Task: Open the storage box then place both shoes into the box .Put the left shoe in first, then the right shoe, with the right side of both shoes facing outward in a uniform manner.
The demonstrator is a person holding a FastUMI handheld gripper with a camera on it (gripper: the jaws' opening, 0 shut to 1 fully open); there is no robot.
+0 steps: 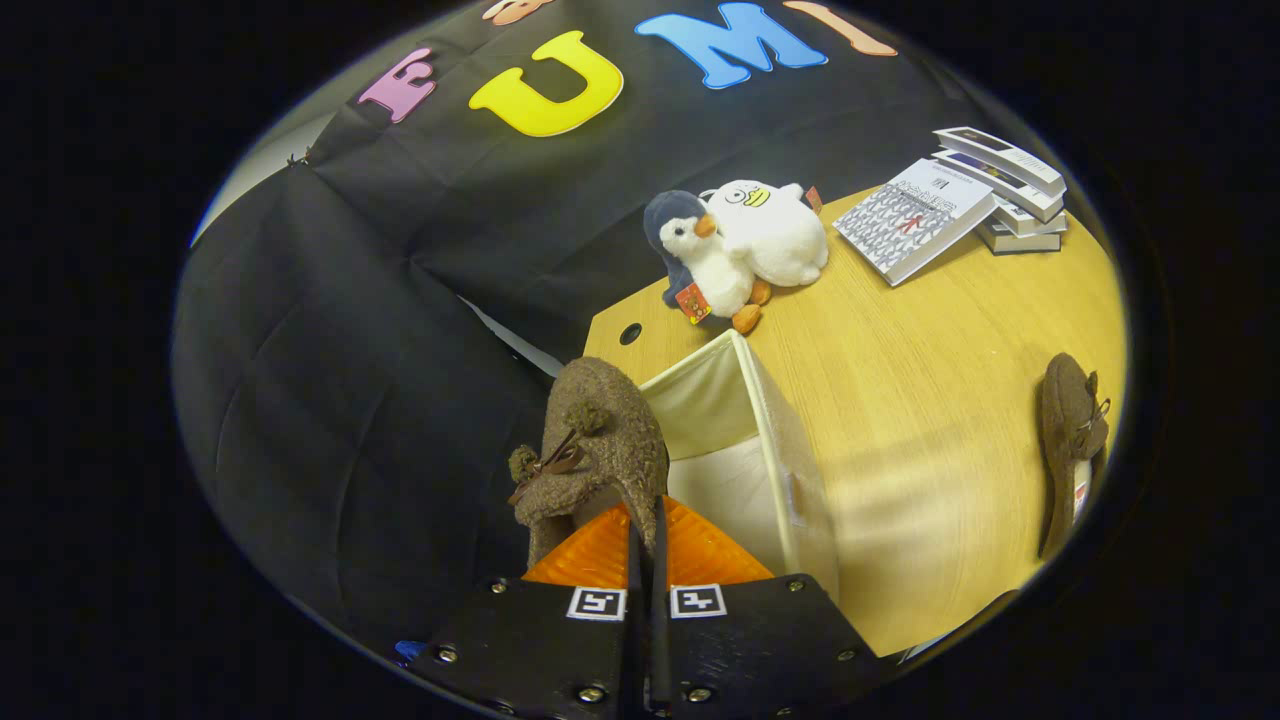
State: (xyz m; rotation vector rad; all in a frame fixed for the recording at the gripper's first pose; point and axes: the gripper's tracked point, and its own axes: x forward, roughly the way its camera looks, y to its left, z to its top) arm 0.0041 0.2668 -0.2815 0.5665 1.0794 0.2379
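Above the open box [760, 440], the gripper [648, 535] pinches one brown shoe [595, 450] by its edge; the second shoe [1070, 440] waits well apart on the table [920, 400].

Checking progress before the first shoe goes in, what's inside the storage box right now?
The storage box shows bare cream lining. The brown shoe, pinched in the tool, and the orange fingers cover its near bottom.

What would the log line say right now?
claw: shut on shoe | box: open, just ahead | other shoe: on table
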